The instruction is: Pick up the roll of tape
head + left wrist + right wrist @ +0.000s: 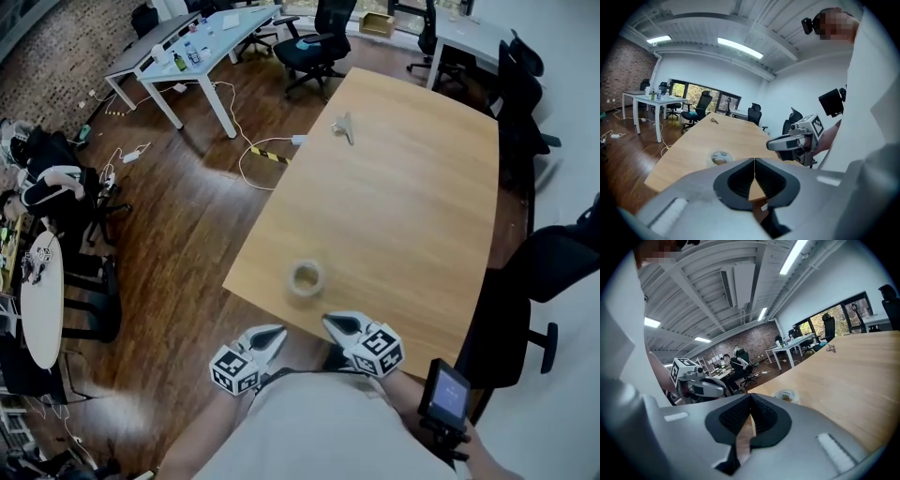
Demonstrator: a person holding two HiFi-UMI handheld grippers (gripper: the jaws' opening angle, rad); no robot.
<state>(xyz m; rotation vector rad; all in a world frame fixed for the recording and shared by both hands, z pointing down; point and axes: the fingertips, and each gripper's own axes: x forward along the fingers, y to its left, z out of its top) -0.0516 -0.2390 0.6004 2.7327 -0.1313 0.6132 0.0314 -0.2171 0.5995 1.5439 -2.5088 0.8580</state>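
Hovering empty, jaws pressed together, grey left gripper point(273, 337) and right gripper point(331, 324) risk bumping the pale tape roll point(306, 278) off the wooden table's point(403, 206) near edge.

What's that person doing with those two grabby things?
A person holds a gripper in each hand at the near edge of a wooden table. The left gripper and the right gripper are both shut and empty. The roll of tape lies flat on the table just ahead, not picked up yet.
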